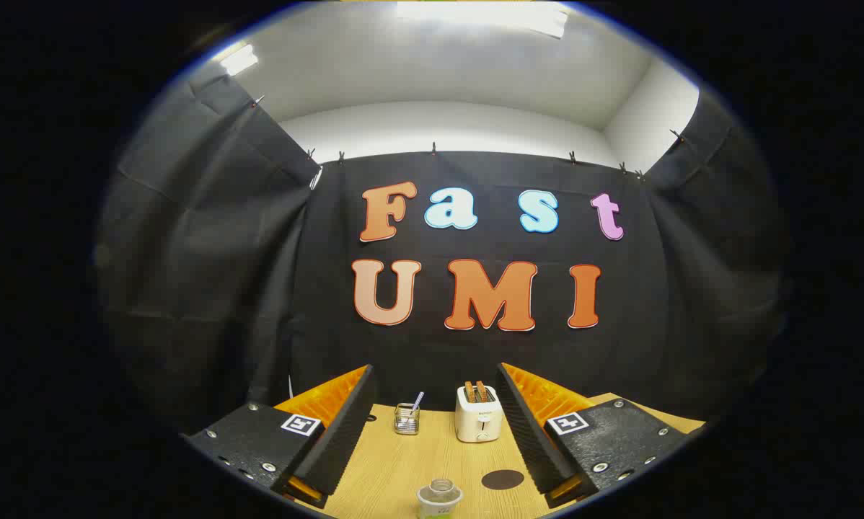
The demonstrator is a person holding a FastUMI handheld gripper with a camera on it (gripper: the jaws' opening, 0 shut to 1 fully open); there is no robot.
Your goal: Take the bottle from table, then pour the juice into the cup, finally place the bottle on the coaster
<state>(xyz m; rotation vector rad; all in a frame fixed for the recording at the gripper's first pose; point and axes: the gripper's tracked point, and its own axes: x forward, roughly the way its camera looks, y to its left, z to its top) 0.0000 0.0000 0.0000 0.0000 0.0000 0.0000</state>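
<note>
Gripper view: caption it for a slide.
Open claw above the table, bottle between its fingers, coaster beside, toaster beyond.

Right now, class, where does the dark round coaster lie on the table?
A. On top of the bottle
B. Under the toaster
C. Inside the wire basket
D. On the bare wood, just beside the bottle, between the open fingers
D: the coaster lies flat on the table next to the bottle, nearer than the toaster and wire basket; the gripper is open and holds nothing.
</note>
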